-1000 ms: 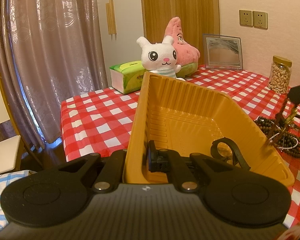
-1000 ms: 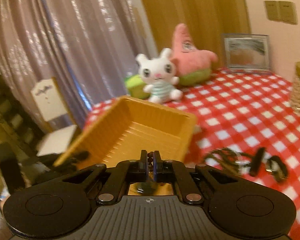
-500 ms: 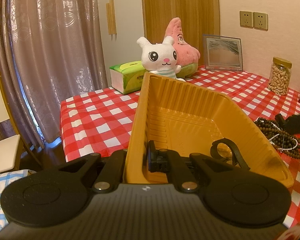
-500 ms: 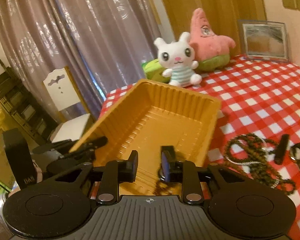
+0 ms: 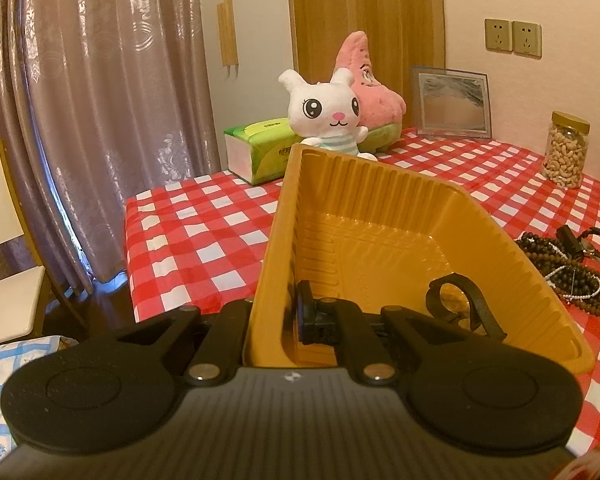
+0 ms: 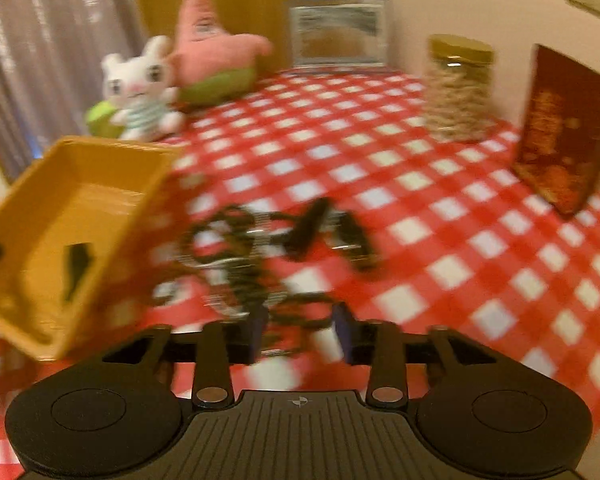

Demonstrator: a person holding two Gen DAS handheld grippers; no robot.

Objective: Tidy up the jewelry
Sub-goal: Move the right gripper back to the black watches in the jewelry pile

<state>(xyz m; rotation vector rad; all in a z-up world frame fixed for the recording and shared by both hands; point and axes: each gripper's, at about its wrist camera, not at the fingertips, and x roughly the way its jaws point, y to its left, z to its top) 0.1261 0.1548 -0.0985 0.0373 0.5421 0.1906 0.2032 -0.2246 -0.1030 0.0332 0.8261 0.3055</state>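
We see the table (image 5: 204, 224) under its red-and-white checked cloth, and on it the biggest container, the yellow plastic tray (image 5: 380, 216), tipped up at its near end. Our left gripper (image 5: 288, 322) has its jaws pressed together on the tray's near-left wall, one finger outside and one inside, exactly as a second ago. Inside the tray lies a black looped band (image 5: 466, 306) against the near wall; in the right wrist view the tray (image 6: 100, 168) shows a dark shape on its floor, too blurred to name. Farther back stands the glass jar of nuts (image 5: 565, 150) with its gold lid on, near the wall. The remaining jewelry, a heap of dark bead strings (image 5: 568, 276) mixed with a pale beaded strand and small black pieces, lies on the cloth just right of the tray. Our right gripper (image 6: 300, 334) now hangs over that heap (image 6: 252, 264), whereas a second ago it was above the tray with its jaws closed. Its jaws have just been opening and stand spread, with nothing pinched between them, though the beads show blurred beyond the gap.
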